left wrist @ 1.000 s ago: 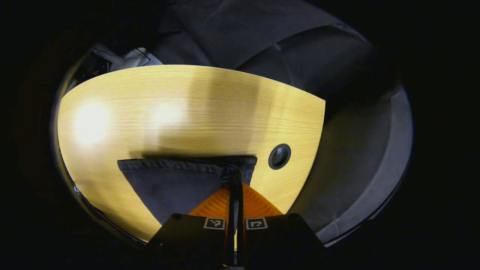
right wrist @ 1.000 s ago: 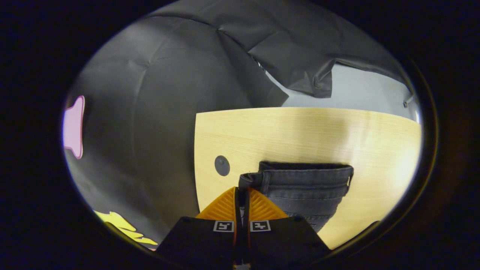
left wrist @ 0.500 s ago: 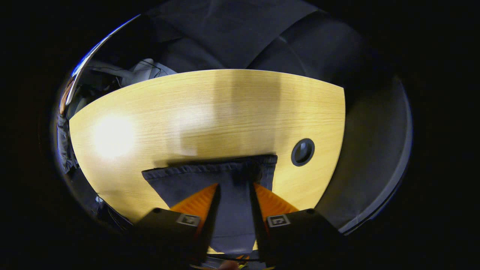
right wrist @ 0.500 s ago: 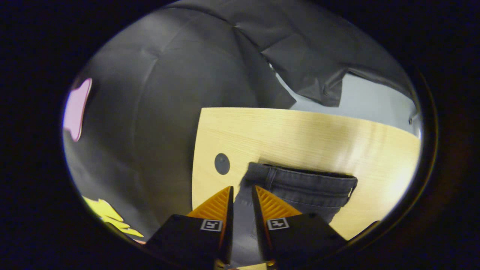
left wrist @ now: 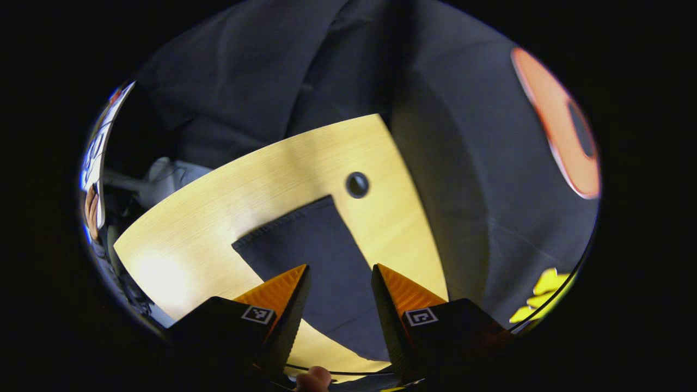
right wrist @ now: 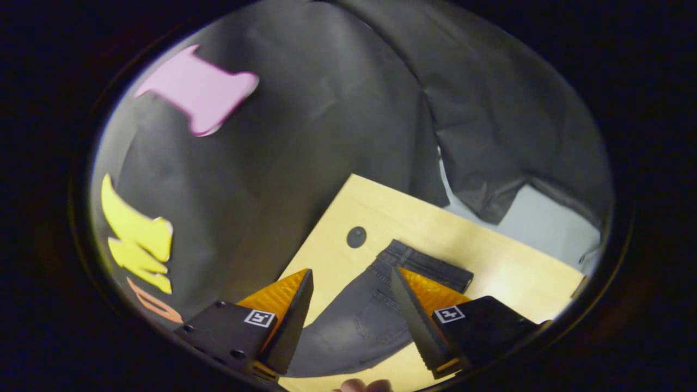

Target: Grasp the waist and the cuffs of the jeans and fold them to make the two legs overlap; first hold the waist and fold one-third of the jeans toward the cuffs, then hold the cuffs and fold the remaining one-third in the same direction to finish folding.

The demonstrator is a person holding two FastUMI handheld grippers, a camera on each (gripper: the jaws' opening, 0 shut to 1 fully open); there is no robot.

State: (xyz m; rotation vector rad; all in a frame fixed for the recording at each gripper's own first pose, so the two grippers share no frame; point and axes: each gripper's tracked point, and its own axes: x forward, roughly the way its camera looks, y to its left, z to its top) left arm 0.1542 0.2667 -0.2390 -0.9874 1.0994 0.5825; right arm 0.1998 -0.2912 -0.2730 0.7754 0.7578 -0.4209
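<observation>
Dark grey jeans lie flat on the wooden table. In the left gripper view the cuff end of the jeans (left wrist: 321, 256) stretches away from me, its hemmed edge toward the table's far side. My left gripper (left wrist: 338, 268) hovers open above that cloth, touching nothing. In the right gripper view the waist end of the jeans (right wrist: 375, 305) shows its waistband and a back pocket. My right gripper (right wrist: 351, 272) is open above it, the fingers spread wide on either side of the denim.
A round cable hole (left wrist: 357, 184) sits in the table (left wrist: 218, 218) just beyond the cuffs, and the same hole (right wrist: 356, 237) lies beside the waistband. The booth's black cloth wall rises behind the table edge. A fingertip (left wrist: 313, 377) shows at the bottom.
Both grippers were shut on the jeans a second ago, then opened and let the denim drop flat. They have since lifted and drawn back, fingers spread wider.
</observation>
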